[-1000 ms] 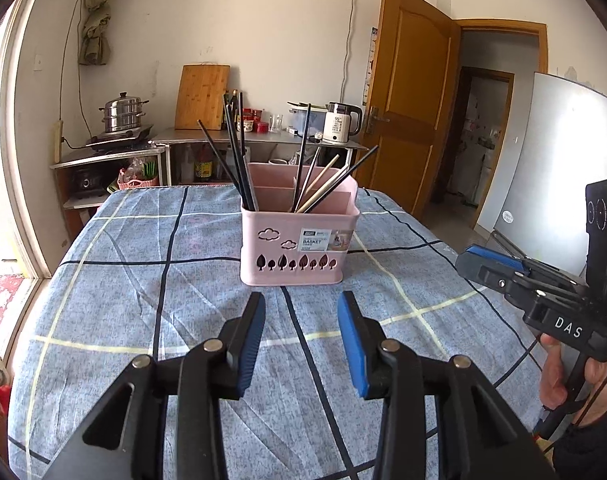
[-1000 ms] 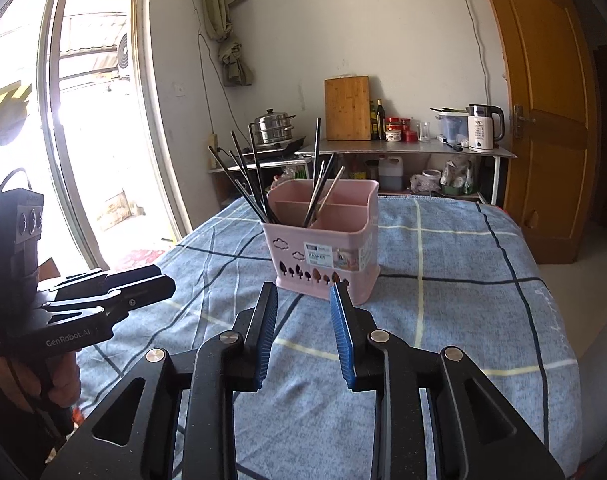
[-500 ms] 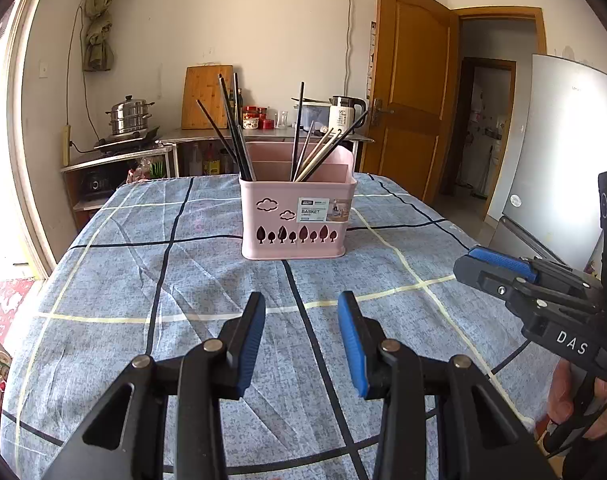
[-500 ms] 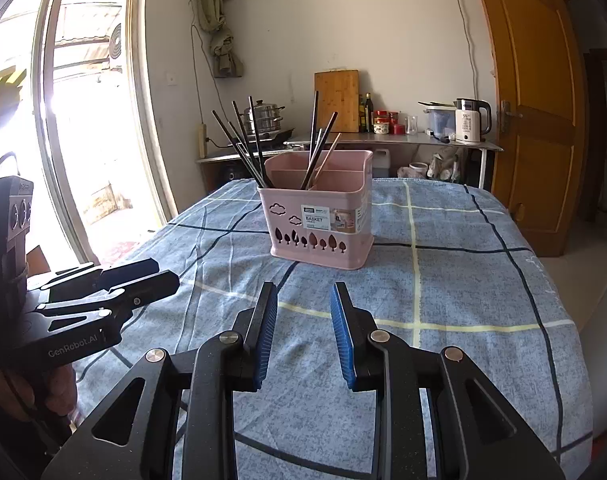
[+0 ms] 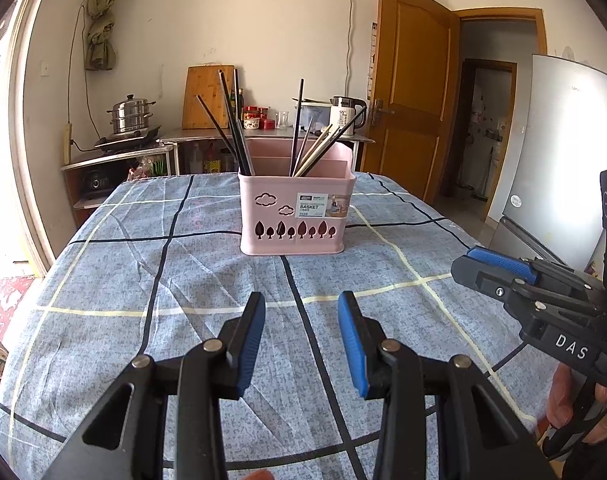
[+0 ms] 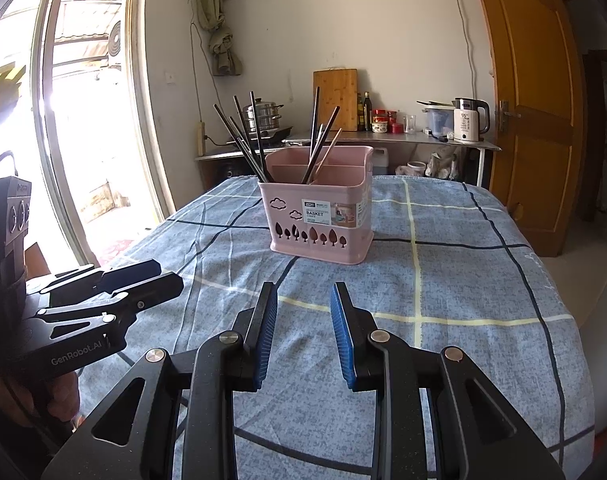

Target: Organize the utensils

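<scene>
Checked tablecloth (image 5: 143,280) carried only the pink basket (image 5: 295,216) mid-table, chopsticks (image 5: 233,120) standing sorted inside; left gripper (image 5: 301,320) and right gripper (image 6: 303,320) hung wide, empty, by the near edge: either sorting was finished or more was due.

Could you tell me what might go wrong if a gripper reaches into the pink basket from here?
1. The chopsticks lean at crossing angles, so the open left gripper or right gripper could snag a neighbouring stick.
2. The pink basket stands free on the tablecloth; pulling a stick sideways might tip or slide it.
3. The cloth is wrinkled, so it may drag along.
</scene>
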A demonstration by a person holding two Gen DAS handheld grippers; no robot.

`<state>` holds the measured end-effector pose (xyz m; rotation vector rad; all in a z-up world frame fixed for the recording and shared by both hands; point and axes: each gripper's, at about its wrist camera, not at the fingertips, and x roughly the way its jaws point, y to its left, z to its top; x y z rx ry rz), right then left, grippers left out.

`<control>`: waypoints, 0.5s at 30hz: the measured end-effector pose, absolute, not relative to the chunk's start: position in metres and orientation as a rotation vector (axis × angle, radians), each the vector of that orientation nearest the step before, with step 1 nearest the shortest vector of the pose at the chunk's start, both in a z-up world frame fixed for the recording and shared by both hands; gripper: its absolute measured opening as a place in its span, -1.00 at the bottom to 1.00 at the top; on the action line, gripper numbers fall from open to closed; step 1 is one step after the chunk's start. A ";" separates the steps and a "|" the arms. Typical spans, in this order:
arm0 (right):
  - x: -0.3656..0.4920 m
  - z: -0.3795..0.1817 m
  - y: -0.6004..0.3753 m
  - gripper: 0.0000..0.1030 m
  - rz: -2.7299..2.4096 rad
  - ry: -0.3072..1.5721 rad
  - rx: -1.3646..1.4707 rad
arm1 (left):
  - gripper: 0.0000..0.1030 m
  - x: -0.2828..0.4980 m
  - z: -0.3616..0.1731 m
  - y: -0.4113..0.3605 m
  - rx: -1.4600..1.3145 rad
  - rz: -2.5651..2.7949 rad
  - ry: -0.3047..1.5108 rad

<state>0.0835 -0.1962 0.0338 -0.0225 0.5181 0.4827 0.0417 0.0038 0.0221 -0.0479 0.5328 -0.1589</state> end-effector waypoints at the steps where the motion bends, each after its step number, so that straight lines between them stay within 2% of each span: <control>1: 0.084 0.034 -0.196 -0.45 0.483 0.519 -0.022 | -0.23 0.042 0.023 0.004 -0.048 -0.156 0.531; 15: 0.085 0.031 -0.193 -0.45 0.488 0.529 -0.028 | -0.23 0.043 0.023 0.004 -0.048 -0.151 0.529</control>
